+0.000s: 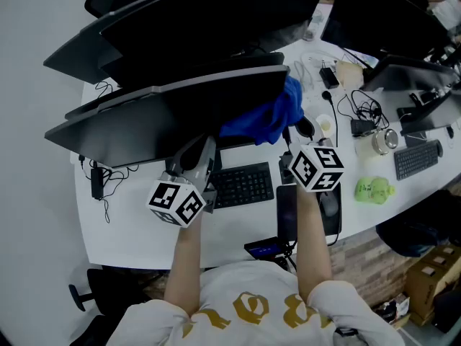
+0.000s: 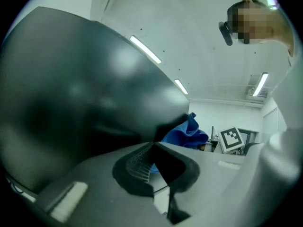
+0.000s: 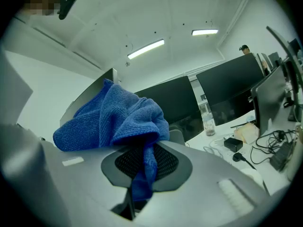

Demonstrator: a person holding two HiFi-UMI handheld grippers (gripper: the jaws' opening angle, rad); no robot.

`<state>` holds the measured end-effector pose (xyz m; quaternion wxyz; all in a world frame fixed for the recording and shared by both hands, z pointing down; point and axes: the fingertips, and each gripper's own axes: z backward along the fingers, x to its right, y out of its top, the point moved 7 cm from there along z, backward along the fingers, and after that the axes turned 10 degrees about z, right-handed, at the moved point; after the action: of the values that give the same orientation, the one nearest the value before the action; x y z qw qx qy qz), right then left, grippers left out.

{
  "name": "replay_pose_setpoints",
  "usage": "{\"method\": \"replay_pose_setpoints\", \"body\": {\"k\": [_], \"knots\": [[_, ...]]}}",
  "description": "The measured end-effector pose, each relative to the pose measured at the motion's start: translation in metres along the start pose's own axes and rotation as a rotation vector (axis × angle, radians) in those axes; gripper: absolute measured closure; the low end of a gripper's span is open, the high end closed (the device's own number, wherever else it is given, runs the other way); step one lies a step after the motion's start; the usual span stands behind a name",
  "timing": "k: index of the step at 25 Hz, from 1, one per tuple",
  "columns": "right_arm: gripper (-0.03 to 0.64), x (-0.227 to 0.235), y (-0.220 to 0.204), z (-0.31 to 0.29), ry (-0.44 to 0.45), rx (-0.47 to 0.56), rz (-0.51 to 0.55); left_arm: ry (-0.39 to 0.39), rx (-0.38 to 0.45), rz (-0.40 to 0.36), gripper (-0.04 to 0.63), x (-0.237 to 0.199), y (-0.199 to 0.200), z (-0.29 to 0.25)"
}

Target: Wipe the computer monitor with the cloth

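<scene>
White desk (image 1: pixel 144 229) below us, we judge wiping about to begin: our right gripper (image 1: pixel 292 150) clamps the blue cloth (image 1: pixel 270 117) at mid-frame beside the monitor (image 1: pixel 144 128), our left gripper (image 1: pixel 200 156) seems pinched narrow on its lower edge, and next we sweep across the screen.

monitor (image 1: pixel 166 121) blocking ahead, keyboard (image 1: pixel 241 184) below, bare desk (image 1: pixel 130 229) left, tangled cables (image 1: pixel 364 110) right
</scene>
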<state>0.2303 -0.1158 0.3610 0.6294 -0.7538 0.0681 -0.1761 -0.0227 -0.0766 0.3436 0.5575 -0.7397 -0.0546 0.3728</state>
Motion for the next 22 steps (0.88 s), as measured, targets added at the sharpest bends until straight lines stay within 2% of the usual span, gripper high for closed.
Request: {"method": "replay_pose_setpoints", "body": {"k": [15,22], "knots": [[0.551,0.005,-0.045,-0.001,-0.006,-0.070,-0.032,0.015,-0.047,0.016,0.595,-0.008,-0.024,-0.002],[0.551,0.008,-0.074,-0.001,-0.025,-0.105,-0.051,0.057,-0.079,0.008,0.595,-0.020,-0.041,0.004]]}}
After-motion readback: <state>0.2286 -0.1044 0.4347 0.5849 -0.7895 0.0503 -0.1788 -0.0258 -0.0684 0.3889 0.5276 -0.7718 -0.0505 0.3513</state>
